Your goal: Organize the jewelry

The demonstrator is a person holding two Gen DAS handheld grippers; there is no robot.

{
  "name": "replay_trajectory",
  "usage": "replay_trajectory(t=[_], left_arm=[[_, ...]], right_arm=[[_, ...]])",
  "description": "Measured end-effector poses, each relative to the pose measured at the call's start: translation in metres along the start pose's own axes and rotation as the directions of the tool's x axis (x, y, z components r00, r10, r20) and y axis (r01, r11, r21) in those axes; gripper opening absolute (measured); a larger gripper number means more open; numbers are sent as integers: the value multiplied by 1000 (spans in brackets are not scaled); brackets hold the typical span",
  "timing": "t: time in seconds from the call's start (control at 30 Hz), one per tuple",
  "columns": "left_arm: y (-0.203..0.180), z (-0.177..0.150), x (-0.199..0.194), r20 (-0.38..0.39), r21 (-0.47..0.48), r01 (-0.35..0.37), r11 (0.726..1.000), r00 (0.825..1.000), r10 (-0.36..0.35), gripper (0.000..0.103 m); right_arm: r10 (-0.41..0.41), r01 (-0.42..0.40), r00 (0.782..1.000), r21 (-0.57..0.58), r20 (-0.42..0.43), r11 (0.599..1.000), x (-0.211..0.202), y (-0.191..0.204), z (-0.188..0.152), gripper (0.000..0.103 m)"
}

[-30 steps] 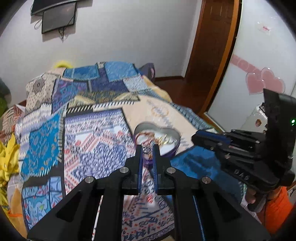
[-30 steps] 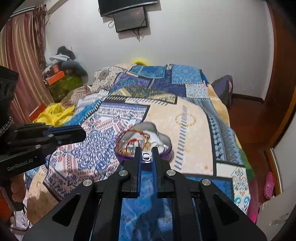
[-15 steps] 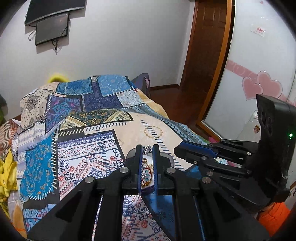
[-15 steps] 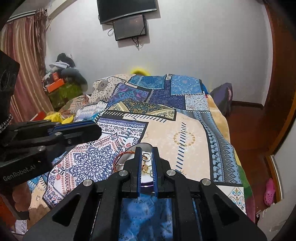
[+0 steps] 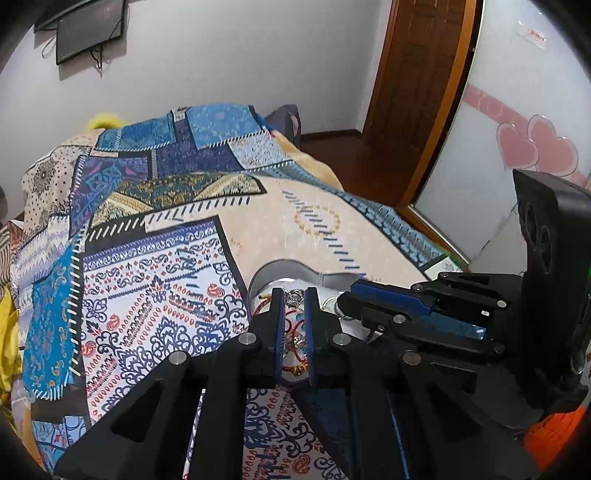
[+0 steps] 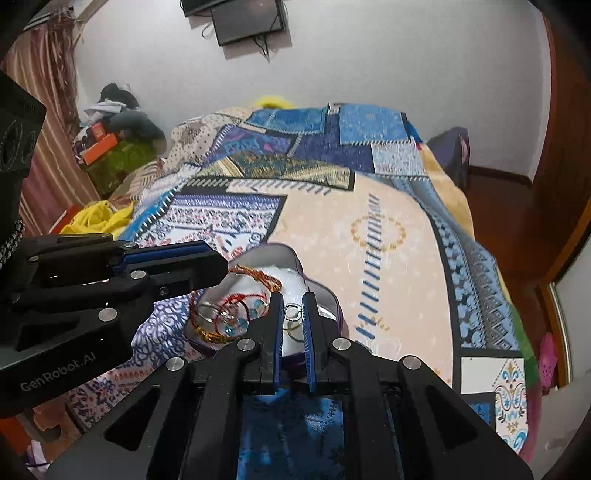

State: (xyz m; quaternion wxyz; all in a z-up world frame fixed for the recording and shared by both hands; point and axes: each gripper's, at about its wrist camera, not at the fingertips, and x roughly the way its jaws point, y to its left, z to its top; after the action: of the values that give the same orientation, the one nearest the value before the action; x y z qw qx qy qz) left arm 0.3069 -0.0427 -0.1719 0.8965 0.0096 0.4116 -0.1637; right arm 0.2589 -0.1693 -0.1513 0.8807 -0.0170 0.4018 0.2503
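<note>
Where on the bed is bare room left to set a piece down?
Free: the beige quilt panel beyond the heart-shaped tin, and the patterned panel on its left. Crowded: the tin itself, full of bracelets, with both grippers, left and right, over it.

Patchwork bedspread (image 5: 155,258), wall-mounted screen (image 6: 247,20), wooden door (image 5: 417,74), yellow cloth (image 6: 96,218)

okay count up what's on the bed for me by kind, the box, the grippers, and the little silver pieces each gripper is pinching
Heart-shaped box: 1
Grippers, left gripper and right gripper: 2
Silver pieces pinched, a pendant in the left and a ring in the right: 2
Total: 5
</note>
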Motion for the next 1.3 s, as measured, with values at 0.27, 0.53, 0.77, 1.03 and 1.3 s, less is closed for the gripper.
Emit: replay_trajectory(t=[0.27, 0.53, 0.77, 1.03, 1.3], left_arm=[[0, -3, 1, -13, 1, -12, 1000, 1000, 12, 9], [-3, -2, -34, 40, -3, -24, 1000, 999, 24, 33], [-5, 0, -99, 165, -28, -40, 999, 985, 44, 40], [-18, -6, -203, 384, -73, -93, 993, 916, 114, 43], [-51, -32, -290, 567, -83, -161, 983, 804, 179, 52]], right_arm=[[3, -3, 1000, -15, -14, 1000, 0, 3, 1, 9], [10, -11, 1000, -12, -24, 1000, -13, 8, 8, 16], [-33, 39, 995, -56, 95, 998, -66, 24, 20, 18], [-63, 97, 925, -70, 375, 993, -179, 58, 23, 18], [-54, 133, 809, -93, 585, 987, -267, 100, 3, 19]])
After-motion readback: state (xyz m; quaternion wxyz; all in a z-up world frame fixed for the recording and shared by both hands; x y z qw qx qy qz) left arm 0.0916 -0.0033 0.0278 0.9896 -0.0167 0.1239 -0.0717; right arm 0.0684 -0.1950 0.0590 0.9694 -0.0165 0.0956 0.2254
